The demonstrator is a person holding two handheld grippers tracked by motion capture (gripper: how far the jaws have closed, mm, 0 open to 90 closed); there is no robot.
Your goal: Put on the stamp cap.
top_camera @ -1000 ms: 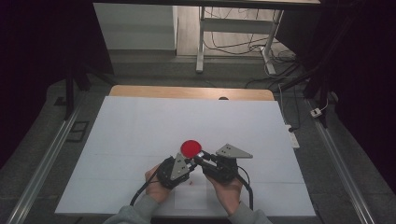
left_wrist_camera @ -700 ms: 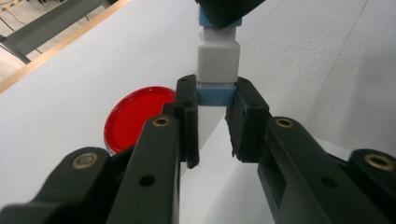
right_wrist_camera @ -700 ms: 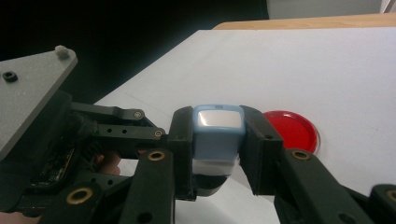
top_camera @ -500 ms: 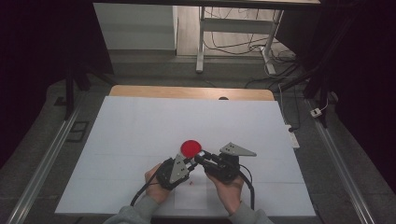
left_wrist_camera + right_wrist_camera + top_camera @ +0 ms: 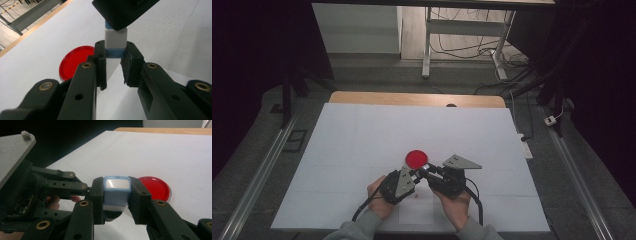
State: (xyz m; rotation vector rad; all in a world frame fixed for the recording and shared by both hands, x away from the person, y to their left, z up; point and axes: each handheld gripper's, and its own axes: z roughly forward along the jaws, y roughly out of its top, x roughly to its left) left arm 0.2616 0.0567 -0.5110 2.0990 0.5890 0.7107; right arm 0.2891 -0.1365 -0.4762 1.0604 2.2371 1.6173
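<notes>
A small white block with blue ends (image 5: 115, 38) is held between both grippers above the white table. My left gripper (image 5: 113, 53) is shut on its lower blue band. Over its far end comes the black jaw of my right gripper (image 5: 122, 12). In the right gripper view, my right gripper (image 5: 116, 182) is shut on the blue-rimmed end of the block (image 5: 116, 195), and the left gripper (image 5: 62, 186) reaches in from the left. In the high view, the left gripper (image 5: 415, 174) and right gripper (image 5: 425, 171) meet tip to tip near the table's front. A red round dish (image 5: 416, 158) lies flat just beyond them.
The white tabletop (image 5: 362, 135) stretches wide on all sides of the hands, with a wooden strip (image 5: 412, 99) along its far edge. Metal rails (image 5: 257, 175) run down both sides. Cables and a table leg (image 5: 427, 45) lie on the floor beyond.
</notes>
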